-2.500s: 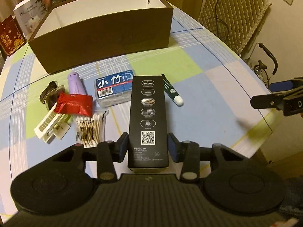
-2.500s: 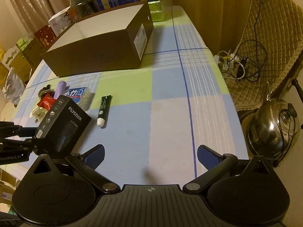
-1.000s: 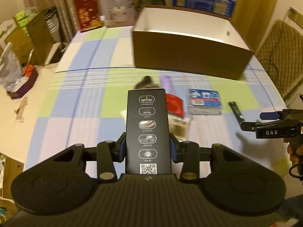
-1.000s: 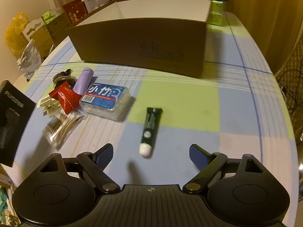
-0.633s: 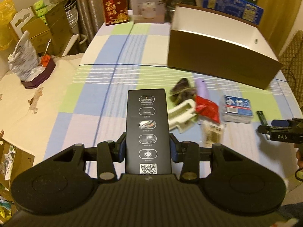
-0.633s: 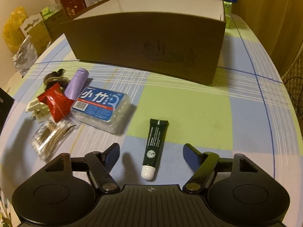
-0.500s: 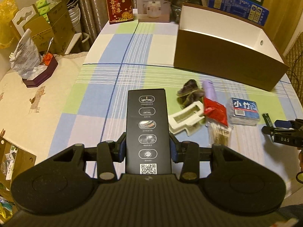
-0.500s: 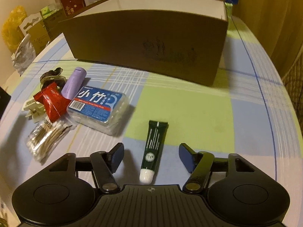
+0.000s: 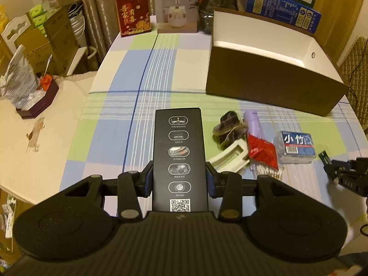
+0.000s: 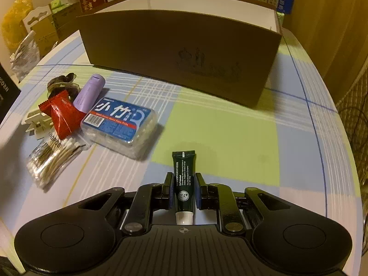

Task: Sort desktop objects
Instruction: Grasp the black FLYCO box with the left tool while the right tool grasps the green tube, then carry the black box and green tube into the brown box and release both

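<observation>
My left gripper (image 9: 179,179) is shut on a long black box (image 9: 178,151) and holds it above the table, left of the pile. My right gripper (image 10: 184,192) is shut on a dark green tube (image 10: 183,179) that lies on the checked tablecloth, cap toward me. The open brown cardboard box (image 10: 184,53) stands behind it and also shows in the left wrist view (image 9: 271,85). A blue floss-pick case (image 10: 118,124), a purple cylinder (image 10: 89,92), a red packet (image 10: 62,115), a bag of cotton swabs (image 10: 53,158), a white clip (image 10: 36,120) and a dark hair tie (image 10: 61,81) lie to the left.
Boxes stand along the table's far edge: a red one (image 9: 133,11), a white one (image 9: 177,5) and a blue one (image 9: 283,7). A side surface with a tissue box (image 9: 30,96) lies left of the table. A wicker chair (image 9: 356,73) stands at the right.
My right gripper moved forward over the green tube and closed on it. My left gripper kept the black box and swung further left, up and away from the pile.
</observation>
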Demonstrator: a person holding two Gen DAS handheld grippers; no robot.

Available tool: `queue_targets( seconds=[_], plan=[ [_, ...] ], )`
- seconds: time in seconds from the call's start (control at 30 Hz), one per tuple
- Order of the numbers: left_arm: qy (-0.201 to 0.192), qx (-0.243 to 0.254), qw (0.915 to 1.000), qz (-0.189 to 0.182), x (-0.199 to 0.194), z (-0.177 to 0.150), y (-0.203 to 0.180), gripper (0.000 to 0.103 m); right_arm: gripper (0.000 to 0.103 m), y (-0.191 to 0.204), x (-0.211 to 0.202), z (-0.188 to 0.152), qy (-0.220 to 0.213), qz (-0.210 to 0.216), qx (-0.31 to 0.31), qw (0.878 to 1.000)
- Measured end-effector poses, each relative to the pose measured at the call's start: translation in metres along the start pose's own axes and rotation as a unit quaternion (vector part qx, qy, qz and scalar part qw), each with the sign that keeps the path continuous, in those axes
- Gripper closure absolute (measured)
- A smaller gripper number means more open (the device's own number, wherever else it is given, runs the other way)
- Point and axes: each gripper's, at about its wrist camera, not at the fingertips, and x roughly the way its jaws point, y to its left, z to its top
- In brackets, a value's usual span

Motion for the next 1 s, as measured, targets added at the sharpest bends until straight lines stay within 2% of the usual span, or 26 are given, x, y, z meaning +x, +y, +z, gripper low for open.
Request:
queue_targets(
  seconds=[0.17, 0.33, 0.5, 0.7, 1.0],
  plan=[
    [-0.016, 0.019, 0.9996, -0.015, -0.003, 0.017, -0.001, 0.065, 0.089, -0.01, -0.012, -0.002, 0.01, 0.008, 0.044, 0.999],
    [-0.038, 0.043, 0.9979, -0.031, -0.008, 0.044, -0.004, 0.065, 0.089, -0.023, -0.037, 0.014, -0.02, 0.005, 0.068, 0.997],
    [-0.068, 0.071, 0.9934, -0.059, -0.012, 0.081, -0.014, 0.065, 0.089, -0.032, -0.064, 0.05, -0.069, 0.013, 0.08, 0.994],
    [-0.1, 0.106, 0.9847, -0.096, -0.008, 0.131, -0.037, 0.065, 0.089, -0.038, -0.076, 0.099, -0.115, 0.029, 0.085, 0.989],
    [-0.118, 0.138, 0.9754, -0.124, 0.014, 0.194, -0.069, 0.065, 0.089, -0.053, -0.066, 0.153, -0.14, 0.021, 0.083, 0.986]
  ],
)
